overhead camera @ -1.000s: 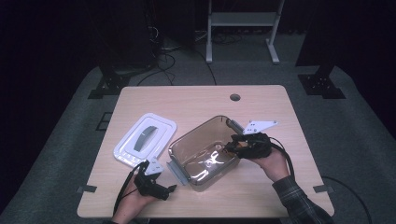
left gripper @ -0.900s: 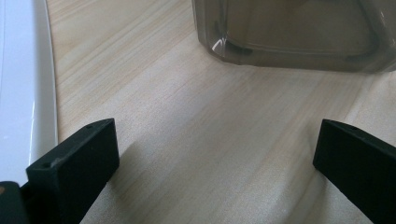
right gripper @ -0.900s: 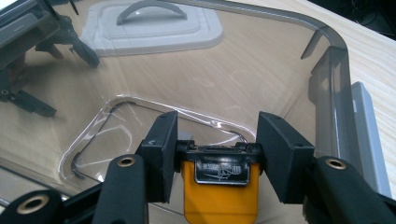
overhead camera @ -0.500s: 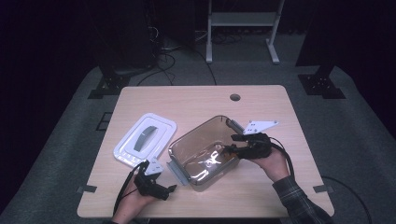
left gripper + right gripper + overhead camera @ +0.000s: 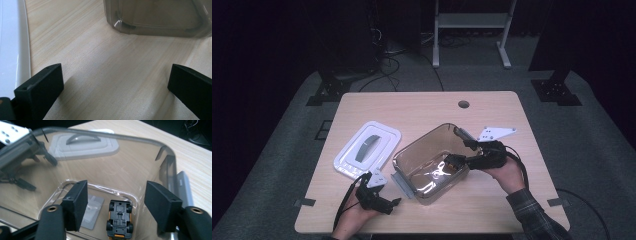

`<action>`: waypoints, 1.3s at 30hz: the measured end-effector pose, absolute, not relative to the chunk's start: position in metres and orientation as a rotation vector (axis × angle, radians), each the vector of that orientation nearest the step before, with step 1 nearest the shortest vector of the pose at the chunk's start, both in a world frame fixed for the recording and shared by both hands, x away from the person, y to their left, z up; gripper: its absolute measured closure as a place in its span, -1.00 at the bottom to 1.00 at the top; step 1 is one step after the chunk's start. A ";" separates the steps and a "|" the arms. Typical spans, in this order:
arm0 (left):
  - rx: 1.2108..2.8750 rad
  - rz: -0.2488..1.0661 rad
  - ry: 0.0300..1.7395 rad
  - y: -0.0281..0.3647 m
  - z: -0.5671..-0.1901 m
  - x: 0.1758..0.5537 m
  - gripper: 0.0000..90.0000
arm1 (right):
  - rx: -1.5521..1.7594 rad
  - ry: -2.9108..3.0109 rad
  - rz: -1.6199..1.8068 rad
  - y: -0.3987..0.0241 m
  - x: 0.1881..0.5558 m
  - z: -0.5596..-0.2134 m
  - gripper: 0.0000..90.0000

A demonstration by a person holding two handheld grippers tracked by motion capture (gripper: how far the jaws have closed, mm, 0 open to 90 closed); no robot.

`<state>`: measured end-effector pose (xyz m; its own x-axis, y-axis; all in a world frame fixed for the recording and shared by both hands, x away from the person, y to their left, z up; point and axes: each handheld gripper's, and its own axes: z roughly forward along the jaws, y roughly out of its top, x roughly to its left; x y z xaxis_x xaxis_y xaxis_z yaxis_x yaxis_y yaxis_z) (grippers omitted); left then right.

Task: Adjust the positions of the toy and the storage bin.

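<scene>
- Right gripper view: my right claw (image 5: 120, 202) has just been opening; its jaws stand apart above the toy car (image 5: 119, 218), which lies upside down inside the clear bin (image 5: 165, 147).
- Lift straight out, clear of the bin's walls.
- Left claw (image 5: 112, 82), jaws wide apart and empty, rests on the desk (image 5: 105, 62) just outside the bin.

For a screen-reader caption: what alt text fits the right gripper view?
A toy car lies upside down on the bottom of a clear plastic bin, below the right gripper, whose open black jaws have just been opening, nothing between them. A white lid shows through the bin's far wall.
</scene>
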<state>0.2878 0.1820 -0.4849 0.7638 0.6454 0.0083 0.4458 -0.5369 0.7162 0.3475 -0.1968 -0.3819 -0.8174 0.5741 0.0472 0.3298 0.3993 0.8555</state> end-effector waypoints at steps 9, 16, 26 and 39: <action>2.228 0.353 0.810 0.182 -0.485 0.288 -1.00 | 0.807 2.365 1.398 -0.208 0.344 -0.368 -0.56; 2.227 0.353 0.811 0.182 -0.485 0.288 -1.00 | 0.843 2.338 1.402 -0.220 0.340 -0.362 -0.73; 2.229 0.352 0.811 0.182 -0.485 0.288 -1.00 | 0.900 2.309 1.395 -0.241 0.337 -0.360 -0.96; 2.230 0.353 0.810 0.182 -0.485 0.288 -1.00 | 0.956 2.256 1.372 -0.266 0.336 -0.374 -1.00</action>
